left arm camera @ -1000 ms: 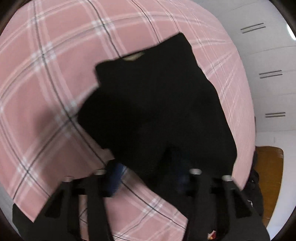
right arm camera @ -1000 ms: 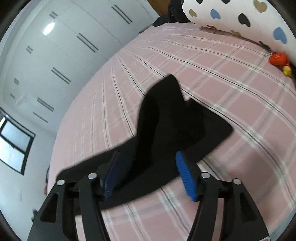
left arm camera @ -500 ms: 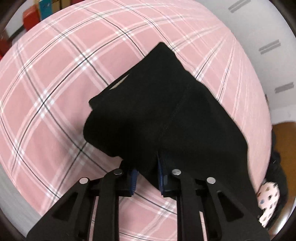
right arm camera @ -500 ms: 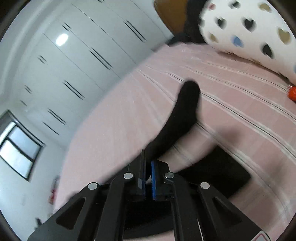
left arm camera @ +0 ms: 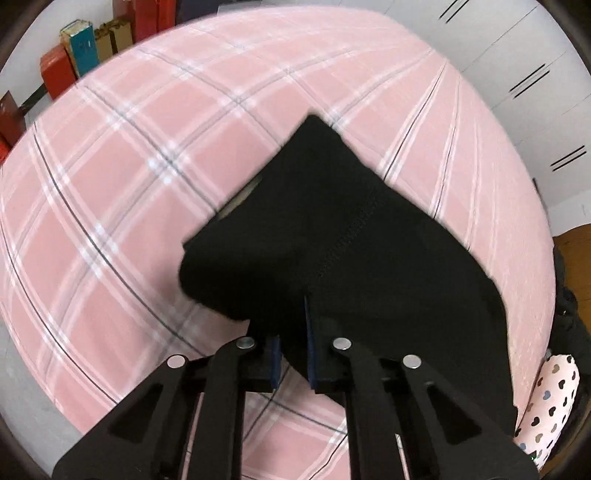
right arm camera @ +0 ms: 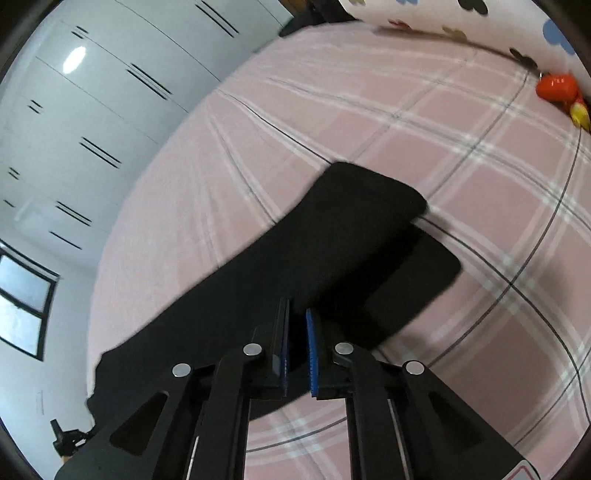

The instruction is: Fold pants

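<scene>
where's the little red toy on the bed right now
In the right wrist view the red toy lies at the upper right, on the pink plaid bedsheet against the heart-print pillow.

A home bedroom: pink plaid bed, white wardrobe doors, heart-print pillow.

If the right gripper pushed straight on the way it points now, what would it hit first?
The right gripper is shut on the black pants, so it would first press the raised cloth ahead of its tips, then probably the pink plaid bedsheet beneath; depth is unclear.
</scene>
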### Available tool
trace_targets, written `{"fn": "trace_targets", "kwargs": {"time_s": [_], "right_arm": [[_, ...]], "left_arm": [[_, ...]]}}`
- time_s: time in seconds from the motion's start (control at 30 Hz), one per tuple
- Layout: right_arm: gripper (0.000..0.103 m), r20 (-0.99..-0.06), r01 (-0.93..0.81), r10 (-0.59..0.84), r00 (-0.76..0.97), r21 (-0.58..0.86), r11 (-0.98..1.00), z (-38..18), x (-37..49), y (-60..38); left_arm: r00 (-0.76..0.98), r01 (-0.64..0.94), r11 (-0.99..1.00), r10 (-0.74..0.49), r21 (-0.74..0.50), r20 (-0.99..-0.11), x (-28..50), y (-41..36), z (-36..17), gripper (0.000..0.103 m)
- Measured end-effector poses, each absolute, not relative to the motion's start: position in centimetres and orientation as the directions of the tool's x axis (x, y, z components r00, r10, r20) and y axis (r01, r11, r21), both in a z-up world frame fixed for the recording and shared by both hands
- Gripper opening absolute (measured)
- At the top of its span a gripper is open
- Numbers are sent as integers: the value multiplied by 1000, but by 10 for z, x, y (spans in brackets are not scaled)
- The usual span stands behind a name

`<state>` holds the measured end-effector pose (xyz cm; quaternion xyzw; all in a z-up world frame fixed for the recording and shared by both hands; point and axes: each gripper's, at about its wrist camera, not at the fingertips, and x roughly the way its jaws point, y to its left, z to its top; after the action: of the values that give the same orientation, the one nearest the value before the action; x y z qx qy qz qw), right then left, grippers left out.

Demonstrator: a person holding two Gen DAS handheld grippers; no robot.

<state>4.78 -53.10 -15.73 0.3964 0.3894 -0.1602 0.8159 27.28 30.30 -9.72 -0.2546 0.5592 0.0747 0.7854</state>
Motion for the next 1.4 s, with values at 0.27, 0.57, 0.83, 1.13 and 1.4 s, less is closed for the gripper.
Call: {"fn": "trace_targets", "kwargs": {"time_s": [0.27, 0.57, 0.83, 1.13, 1.4], "right_arm": [[52, -809, 676, -47, 586, 457, 578, -167, -8, -524], [58, -783, 665, -80, 617, 464, 585, -155, 4, -540], [58, -817, 707, -62, 573, 455, 541, -174, 21, -556], [66, -803, 682, -63, 593, 460, 568, -180, -3, -531], [71, -780, 697, -59, 623, 519, 494, -179, 6, -533]], "left_arm": [[340, -344, 912, -101, -224, -935, 272, 296, -107, 17], [496, -330, 933, 40, -145, -868, 226, 251, -38, 52], [468, -264, 964, 165, 41, -868, 225, 194, -38, 69], [420, -361, 932, 136, -28, -897, 221, 218, -68, 69], [328, -330, 931, 270, 158, -905, 245, 217, -116, 71]]}}
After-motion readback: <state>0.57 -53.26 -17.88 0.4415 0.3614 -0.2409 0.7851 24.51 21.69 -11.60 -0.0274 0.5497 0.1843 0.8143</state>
